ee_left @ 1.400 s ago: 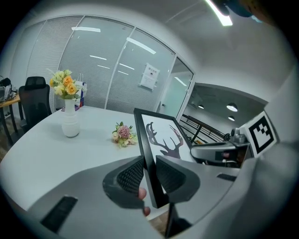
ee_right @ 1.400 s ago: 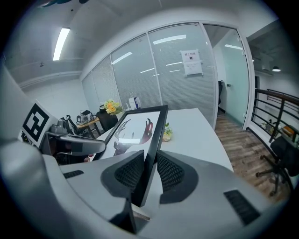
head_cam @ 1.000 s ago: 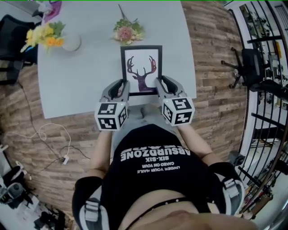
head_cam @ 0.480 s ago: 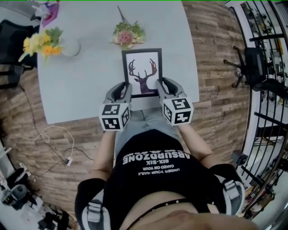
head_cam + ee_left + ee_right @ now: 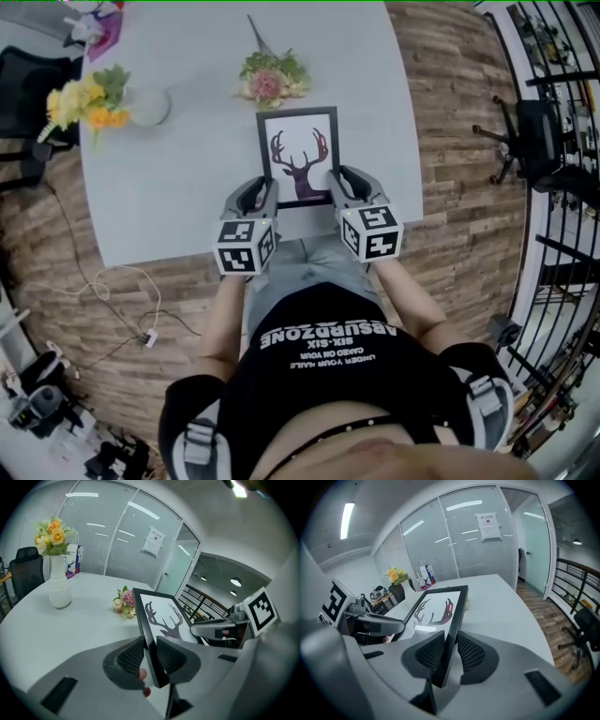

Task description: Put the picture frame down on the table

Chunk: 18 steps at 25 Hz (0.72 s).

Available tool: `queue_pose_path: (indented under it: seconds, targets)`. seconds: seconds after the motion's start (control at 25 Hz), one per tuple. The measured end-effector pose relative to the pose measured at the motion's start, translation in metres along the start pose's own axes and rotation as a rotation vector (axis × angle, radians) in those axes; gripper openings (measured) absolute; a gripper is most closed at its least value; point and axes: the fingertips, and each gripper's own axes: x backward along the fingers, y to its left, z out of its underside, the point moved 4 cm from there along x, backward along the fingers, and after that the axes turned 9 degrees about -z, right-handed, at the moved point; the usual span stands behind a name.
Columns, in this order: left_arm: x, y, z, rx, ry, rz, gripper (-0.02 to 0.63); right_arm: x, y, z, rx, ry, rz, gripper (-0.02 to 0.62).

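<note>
A white ribbed ceramic vase of yellow and orange flowers stands at ten o'clock. A loose bunch of pink and green flowers lies at twelve. One black office chair sits farther out at ten, another black swivel chair at two, on brown wood-plank floor.

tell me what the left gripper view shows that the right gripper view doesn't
Only the left gripper view: the right gripper with its square-marker cube, and the white ribbed vase in plain sight. Only the right gripper view: the left gripper, the brown wood-plank floor and a black railing. Both: the black picture frame holding a deer-silhouette print, pinched edge-on between that gripper's jaws, with the pale grey table beyond and the yellow flowers.
</note>
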Motion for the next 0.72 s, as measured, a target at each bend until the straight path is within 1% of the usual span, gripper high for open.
queue_pose_path:
  seconds: [0.28, 0.72]
  targets:
    - [-0.011, 0.002, 0.008, -0.006, 0.016, -0.005, 0.095, -0.008, -0.005, 0.005, 0.011, 0.021, 0.004, 0.098]
    - [-0.025, 0.005, 0.019, -0.017, 0.049, -0.009, 0.095, -0.02, -0.014, 0.017, 0.0, 0.055, 0.003, 0.098]
